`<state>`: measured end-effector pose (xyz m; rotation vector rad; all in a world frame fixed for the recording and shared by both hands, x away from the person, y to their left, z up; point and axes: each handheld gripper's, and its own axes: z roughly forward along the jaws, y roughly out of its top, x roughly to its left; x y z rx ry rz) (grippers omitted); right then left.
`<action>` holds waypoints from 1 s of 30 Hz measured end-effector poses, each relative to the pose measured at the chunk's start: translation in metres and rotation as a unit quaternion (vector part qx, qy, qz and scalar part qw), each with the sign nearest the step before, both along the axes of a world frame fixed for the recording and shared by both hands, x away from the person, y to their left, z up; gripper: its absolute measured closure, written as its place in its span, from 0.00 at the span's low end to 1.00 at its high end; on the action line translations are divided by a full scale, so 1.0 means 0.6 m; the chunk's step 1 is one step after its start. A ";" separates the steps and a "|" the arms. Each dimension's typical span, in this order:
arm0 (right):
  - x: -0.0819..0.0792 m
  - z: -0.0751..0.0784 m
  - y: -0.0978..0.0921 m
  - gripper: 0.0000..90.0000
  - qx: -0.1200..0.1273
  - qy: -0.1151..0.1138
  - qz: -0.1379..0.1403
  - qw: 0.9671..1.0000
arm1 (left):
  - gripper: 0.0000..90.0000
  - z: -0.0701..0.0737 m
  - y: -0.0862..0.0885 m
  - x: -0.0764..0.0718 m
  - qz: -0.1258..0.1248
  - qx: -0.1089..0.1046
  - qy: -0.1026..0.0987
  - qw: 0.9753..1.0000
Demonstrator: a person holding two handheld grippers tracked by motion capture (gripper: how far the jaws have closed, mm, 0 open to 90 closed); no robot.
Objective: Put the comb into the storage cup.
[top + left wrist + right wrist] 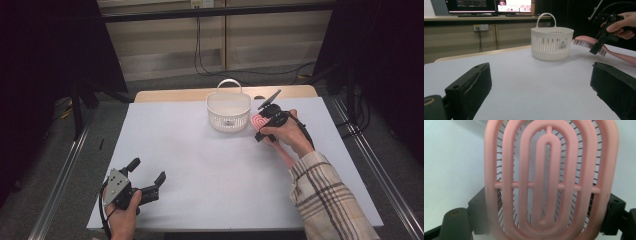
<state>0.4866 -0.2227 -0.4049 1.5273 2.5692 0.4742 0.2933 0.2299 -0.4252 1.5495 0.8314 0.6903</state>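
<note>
Left gripper [148, 179] sits nearest on the smooth white table [200, 170], jaws spread wide, nothing in them. Further out, the right gripper [264, 123] is clamped on a pink vented hairbrush [549, 177] with thin dark bristles, just beside the slatted white plastic basket [228, 112].

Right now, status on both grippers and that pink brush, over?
Right gripper shut on the pink hairbrush, held off the table beside the white basket. Left gripper open, holding nothing, near table edge. Nothing between brush and basket.
</note>
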 end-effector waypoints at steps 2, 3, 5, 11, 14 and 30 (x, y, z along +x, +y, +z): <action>-0.002 0.004 -0.002 0.21 0.001 -0.004 -0.005 1.000 | 0.04 0.000 0.000 0.000 0.000 0.000 0.000 1.000; -0.003 0.006 -0.004 0.21 0.002 -0.003 -0.001 1.000 | 0.04 0.000 0.000 0.000 0.000 -0.001 0.000 1.000; -0.006 0.010 -0.005 0.21 0.005 -0.006 -0.005 1.000 | 0.04 0.000 0.000 0.000 0.001 -0.001 0.000 1.000; -0.010 0.022 -0.011 0.21 0.010 -0.016 -0.005 1.000 | 0.04 0.000 -0.001 0.000 0.000 0.000 0.000 1.000; -0.011 0.026 -0.014 0.21 0.015 -0.020 -0.004 1.000 | 0.04 0.000 -0.001 0.000 0.000 0.002 -0.001 1.000; -0.022 0.050 -0.017 0.21 0.030 -0.045 -0.004 0.999 | 0.04 0.000 -0.001 0.000 0.000 0.001 -0.001 1.000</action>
